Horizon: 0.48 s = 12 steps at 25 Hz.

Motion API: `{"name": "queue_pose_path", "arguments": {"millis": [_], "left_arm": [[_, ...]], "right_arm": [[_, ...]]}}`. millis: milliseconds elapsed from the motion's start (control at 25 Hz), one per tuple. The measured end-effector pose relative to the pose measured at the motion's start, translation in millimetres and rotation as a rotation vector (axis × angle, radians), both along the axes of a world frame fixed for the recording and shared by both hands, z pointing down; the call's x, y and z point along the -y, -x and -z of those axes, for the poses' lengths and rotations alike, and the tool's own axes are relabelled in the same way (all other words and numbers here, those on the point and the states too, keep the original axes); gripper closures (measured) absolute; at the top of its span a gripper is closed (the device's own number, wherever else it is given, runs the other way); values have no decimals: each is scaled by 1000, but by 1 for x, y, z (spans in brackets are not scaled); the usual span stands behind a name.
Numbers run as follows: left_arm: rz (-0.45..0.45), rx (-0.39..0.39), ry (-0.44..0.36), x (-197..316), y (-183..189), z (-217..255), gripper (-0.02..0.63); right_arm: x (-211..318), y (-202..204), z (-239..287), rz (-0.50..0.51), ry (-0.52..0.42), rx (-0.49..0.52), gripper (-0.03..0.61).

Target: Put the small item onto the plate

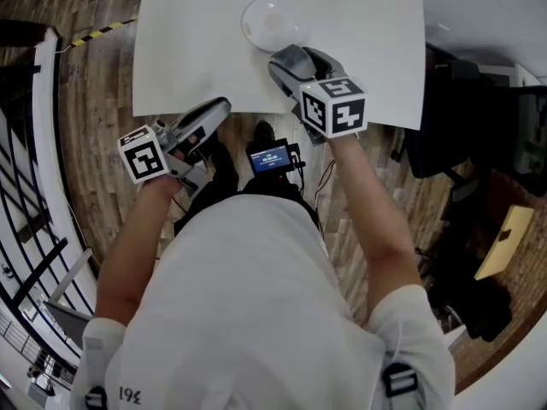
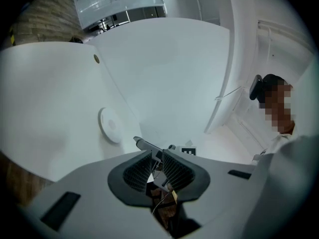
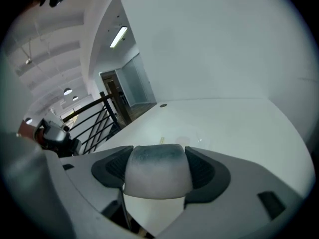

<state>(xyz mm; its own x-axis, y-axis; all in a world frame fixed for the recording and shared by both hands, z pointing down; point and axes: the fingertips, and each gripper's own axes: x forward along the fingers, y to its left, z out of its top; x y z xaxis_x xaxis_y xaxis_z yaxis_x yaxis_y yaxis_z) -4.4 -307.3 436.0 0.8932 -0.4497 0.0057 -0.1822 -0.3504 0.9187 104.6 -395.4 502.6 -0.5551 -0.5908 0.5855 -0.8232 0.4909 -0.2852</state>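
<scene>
A white round plate (image 1: 272, 22) lies on the white table (image 1: 188, 49) at the far middle; in the left gripper view the plate (image 2: 110, 125) shows as a small disc. My right gripper (image 1: 288, 58) hovers at the plate's near right rim. It is shut on a whitish-grey soft block (image 3: 157, 171) that fills the gap between its pads. My left gripper (image 1: 219, 109) hangs at the table's near edge, left of the plate. Its jaws (image 2: 156, 159) stand almost together with nothing between them.
A black railing (image 1: 26, 186) runs along the left over the wooden floor (image 1: 94, 143). A small device with a blue screen (image 1: 270, 158) sits at the person's waist. Dark bags or a chair (image 1: 444, 143) stand right of the table. A round hole (image 3: 163, 105) marks the far tabletop.
</scene>
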Motion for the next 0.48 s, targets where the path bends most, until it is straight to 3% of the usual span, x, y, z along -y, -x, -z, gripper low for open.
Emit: {"name": "queue_pose_path", "arguments": {"millis": [200, 480], "left_arm": [[-4, 11, 17, 10, -10, -9, 565], [-7, 18, 26, 24, -6, -15, 565]], "right_arm": [[29, 9, -19, 104, -52, -146, 262], [67, 29, -36, 155, -65, -240, 262]]}}
